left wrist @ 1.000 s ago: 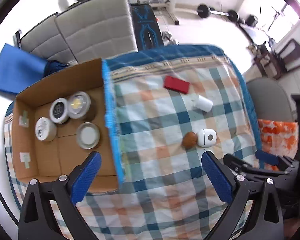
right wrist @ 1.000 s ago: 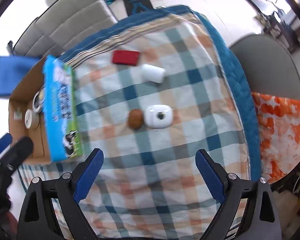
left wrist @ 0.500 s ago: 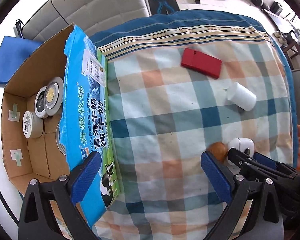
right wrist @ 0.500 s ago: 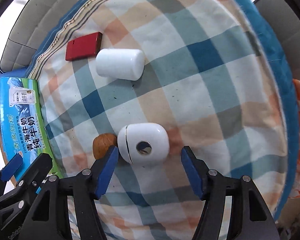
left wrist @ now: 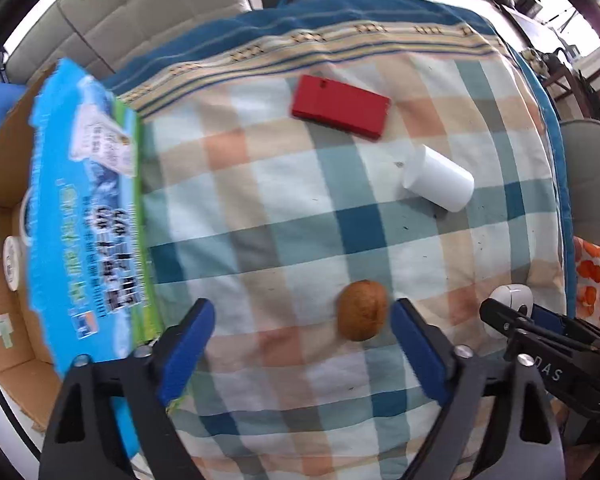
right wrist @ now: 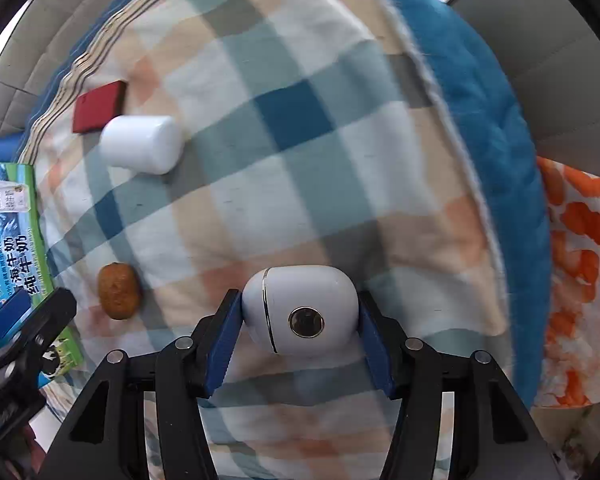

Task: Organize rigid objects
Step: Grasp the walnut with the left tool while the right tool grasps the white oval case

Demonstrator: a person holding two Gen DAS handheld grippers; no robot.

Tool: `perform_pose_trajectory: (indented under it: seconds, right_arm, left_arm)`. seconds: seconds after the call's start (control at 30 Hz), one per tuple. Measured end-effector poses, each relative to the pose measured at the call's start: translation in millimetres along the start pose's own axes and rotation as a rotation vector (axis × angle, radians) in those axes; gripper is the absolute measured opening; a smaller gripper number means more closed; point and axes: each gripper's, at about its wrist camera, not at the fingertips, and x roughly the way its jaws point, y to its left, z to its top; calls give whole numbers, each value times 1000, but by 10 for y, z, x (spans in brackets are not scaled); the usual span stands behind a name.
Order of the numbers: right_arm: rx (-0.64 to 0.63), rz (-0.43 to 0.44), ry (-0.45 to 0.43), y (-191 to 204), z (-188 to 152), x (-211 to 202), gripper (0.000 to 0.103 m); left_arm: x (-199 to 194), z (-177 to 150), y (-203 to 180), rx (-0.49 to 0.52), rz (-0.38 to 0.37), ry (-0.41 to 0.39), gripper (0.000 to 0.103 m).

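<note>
Your right tool [right wrist: 300,330] has its blue pads against both sides of the white earbud case [right wrist: 300,310], which sits on the checked cloth [right wrist: 300,160] near the blue-bordered edge of the desk. Your left tool [left wrist: 298,344] is spread wide and holds nothing — the brown walnut [left wrist: 362,310] lies just inside its right pad, touching or nearly so (hard to tell which). Farther out on the cloth, the white cylindrical jar [left wrist: 438,178] lies on its side, with the flat red box [left wrist: 340,106] just beyond it, the two apart. At your left stands the cardboard box [left wrist: 4,168] with its blue printed milk-carton flap [left wrist: 84,216] facing you; round white containers [left wrist: 11,262] show partly behind that flap, inside the box.
</note>
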Motion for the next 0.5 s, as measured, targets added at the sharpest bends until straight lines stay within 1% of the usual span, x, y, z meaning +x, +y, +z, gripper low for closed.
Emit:
perform_pose_trajectory:
  seconds: [0.07,0.2,0.23,0.27,0.33,0.37,0.4,0.43,0.47,0.5]
  right_arm:
    - [11,-1,6,-88,5,15,59]
    - [26,6,13,-167,9,60,60]
    - [24,1,15,-167,16,77,60]
    - [22,-4,18,-165,31,89,60]
    - [26,-7,22,-157,26,120,60]
    - [28,-10,25,-162,27,130,60]
    - [31,-12,27,-185,22,146,60]
    - [29,-19,32,-85,91,163,60]
    - [22,-28,37,-70,93,175,60]
    - [19,-37,40,-35,105,198,60]
  left_arm:
    - [120,45,-93,20,-16,32,79]
    - [348,111,-240,61,-23,96,78]
    - [396,123,-260,68,-22,109,74]
    - [450,135,-273,73,-19,123,66]
    - [519,149,-275,69,-16,142,56]
    - [546,165,-270,62,-20,147,54]
    - [557,169,-262,55,-25,144,52]
    - [559,174,-258,49,-26,137,44]
    - [553,172,-251,44,-25,129,37]
    - [534,153,-254,42,-25,124,34]
